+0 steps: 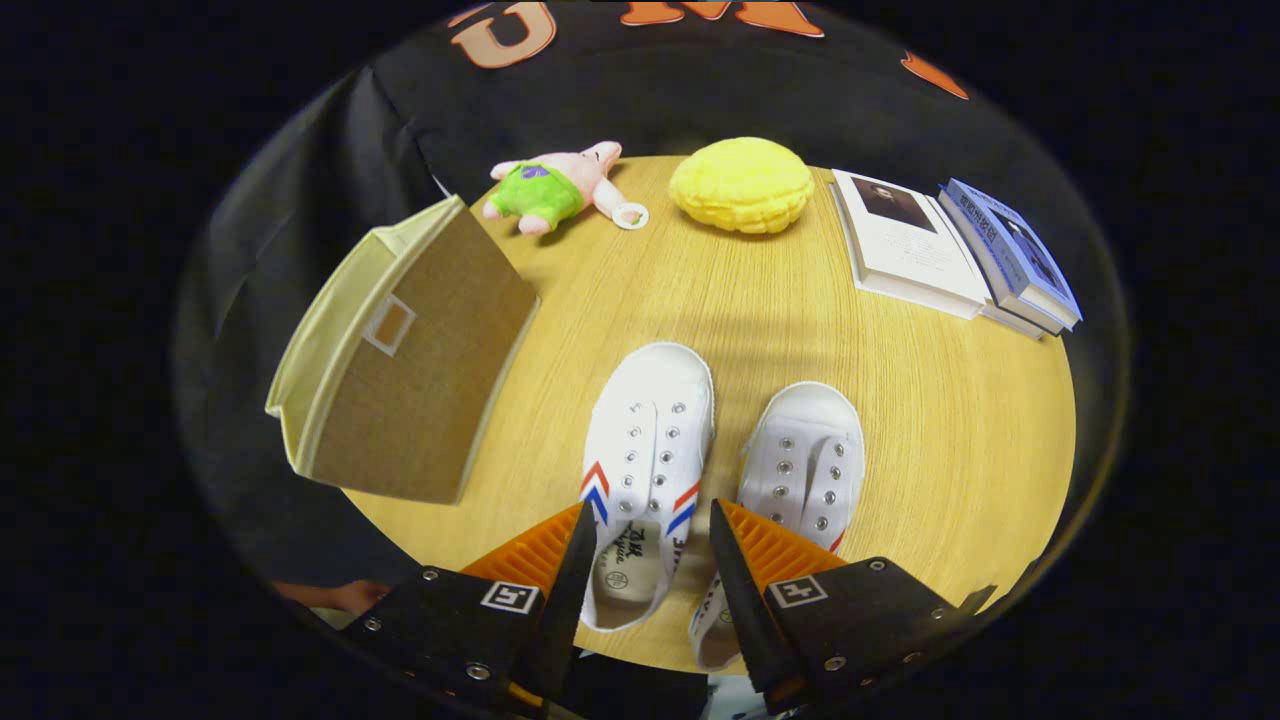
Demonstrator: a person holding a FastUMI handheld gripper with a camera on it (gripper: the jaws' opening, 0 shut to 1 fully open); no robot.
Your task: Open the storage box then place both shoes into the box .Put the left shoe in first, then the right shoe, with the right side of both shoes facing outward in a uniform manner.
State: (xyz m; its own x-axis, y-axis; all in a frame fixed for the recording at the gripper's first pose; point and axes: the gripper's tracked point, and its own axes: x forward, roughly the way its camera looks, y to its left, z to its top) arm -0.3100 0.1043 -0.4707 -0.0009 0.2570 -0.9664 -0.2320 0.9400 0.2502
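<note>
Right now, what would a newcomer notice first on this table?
Two white shoes lie side by side, one between the open gripper fingers, not pressed, and the other just beside. The storage box stands to their left; beyond them lie a pink plush toy and a yellow cushion.

gripper [647,515] fingers spread apart, seemingly hovering

gripper [647,520]: two wedge-shaped fingers [560,570] with ribbed inner pads, on black angular mounts [440,610]. silver screws dot the mounts, each carries a square white fiducial marker [510,597]. fingers apart.
</note>
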